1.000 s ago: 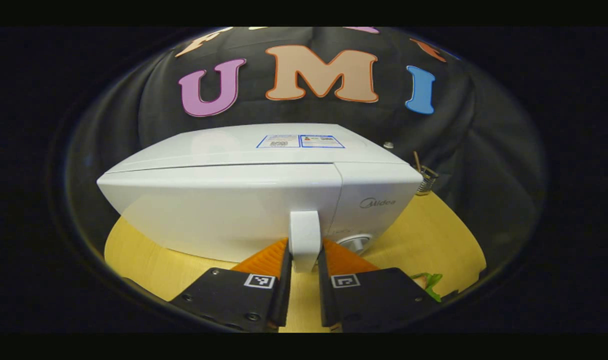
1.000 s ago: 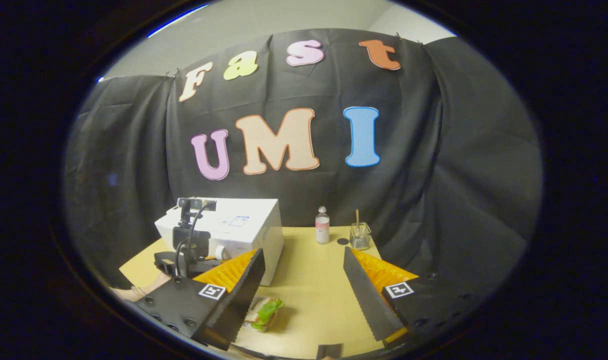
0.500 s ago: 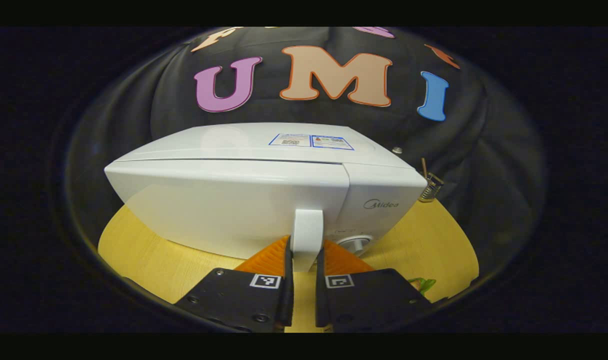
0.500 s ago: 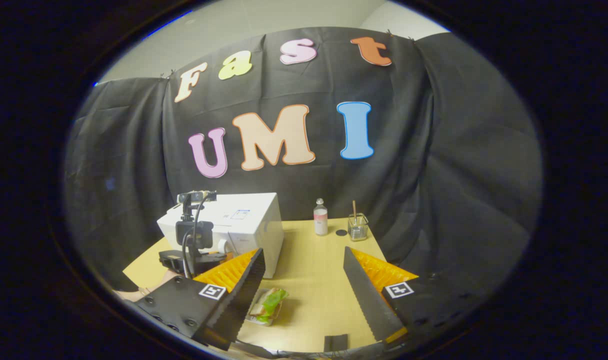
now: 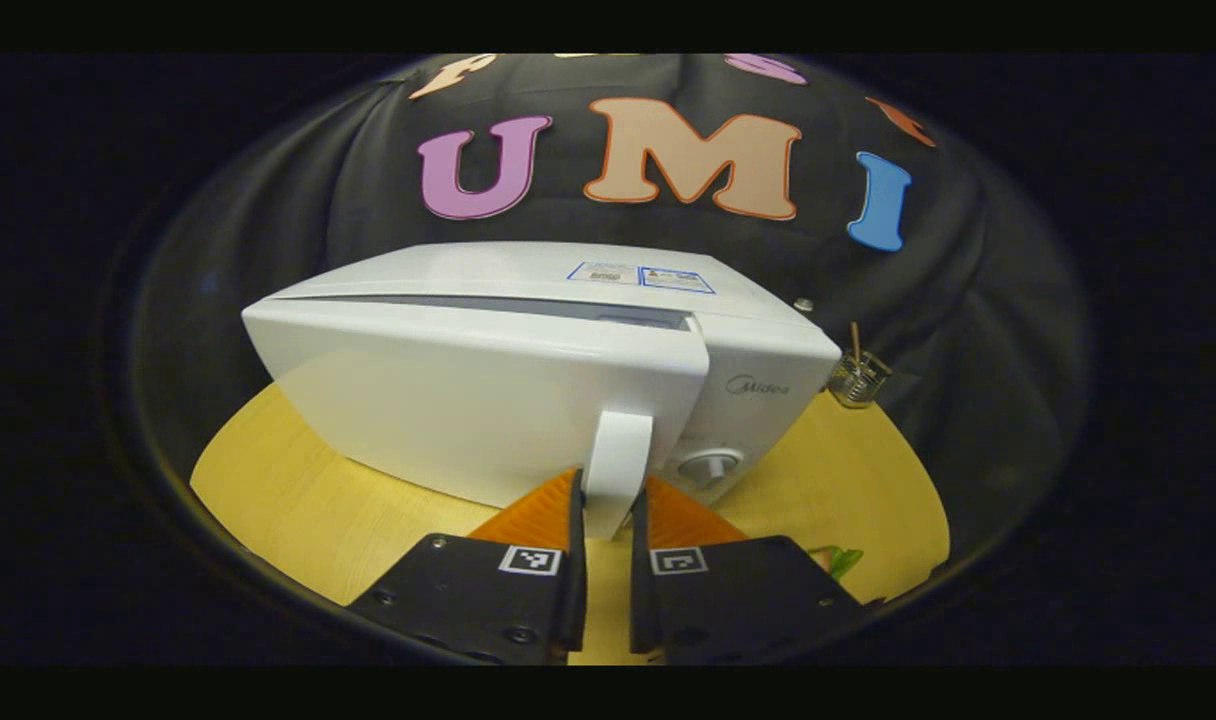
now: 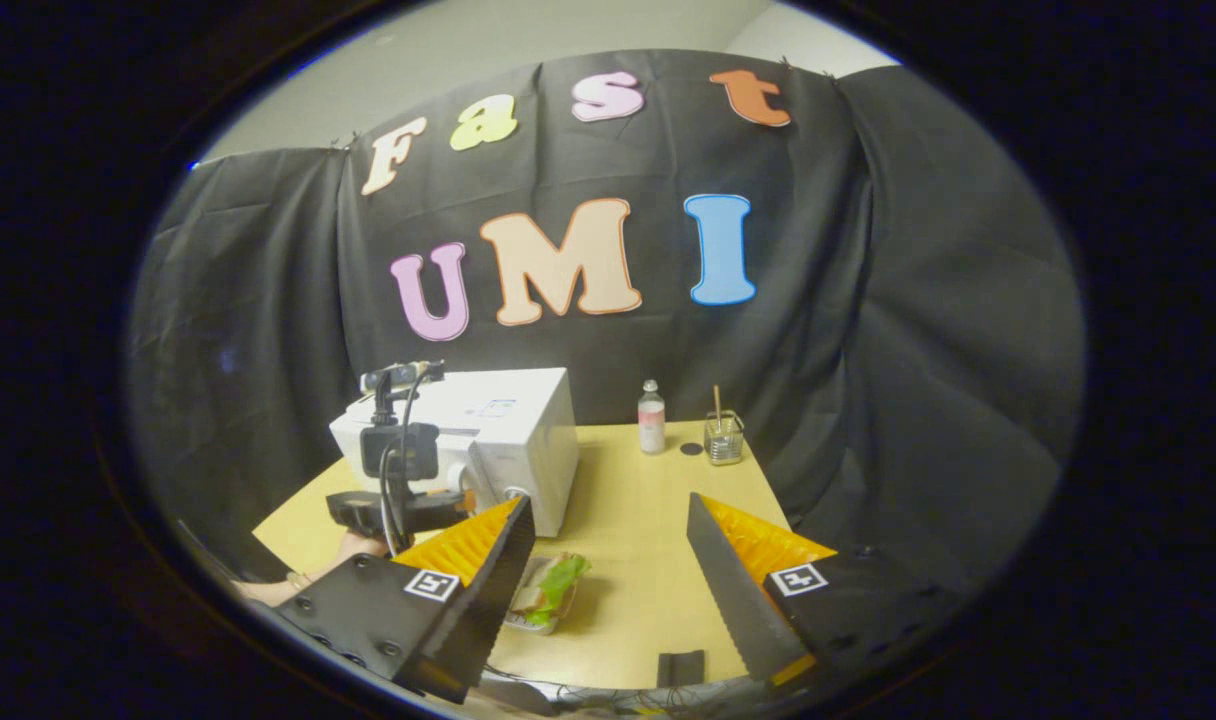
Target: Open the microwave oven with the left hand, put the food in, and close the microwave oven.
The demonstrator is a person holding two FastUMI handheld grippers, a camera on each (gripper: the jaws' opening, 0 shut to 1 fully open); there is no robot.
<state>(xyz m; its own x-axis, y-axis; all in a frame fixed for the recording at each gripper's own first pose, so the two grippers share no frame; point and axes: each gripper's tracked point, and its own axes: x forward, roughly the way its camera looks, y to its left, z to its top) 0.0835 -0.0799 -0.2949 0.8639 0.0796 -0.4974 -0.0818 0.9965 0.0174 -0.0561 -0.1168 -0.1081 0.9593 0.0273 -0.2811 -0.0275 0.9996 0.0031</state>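
A white microwave oven point(image 5: 528, 400) stands on the yellow table point(image 5: 308, 510), its door pulled slightly ajar with a dark gap along the top. My left gripper point(image 5: 605, 520) is shut on the door's white handle point(image 5: 616, 465). In the right gripper view the microwave oven point(image 6: 513, 425) sits at the left with the left gripper point(image 6: 398, 505) at its front. My right gripper point(image 6: 608, 560) hangs open above the table, with nothing between its fingers. The food point(image 6: 548, 590), a sandwich with green lettuce in a clear wrap, lies on the table just left of the gap between the fingers. Its green edge point(image 5: 836, 562) peeks out at the lower right.
A small bottle point(image 6: 652, 418) and a glass jar point(image 6: 724, 438) with a stick stand at the table's back edge, a dark round spot point(image 6: 690, 449) between them. A small black block point(image 6: 680, 668) lies near the front edge. The jar point(image 5: 856, 372) stands right of the oven.
The left gripper's fingers closed tighter on the handle and the microwave door has swung slightly open. The right gripper's view rose a little, bringing the sandwich further into sight.
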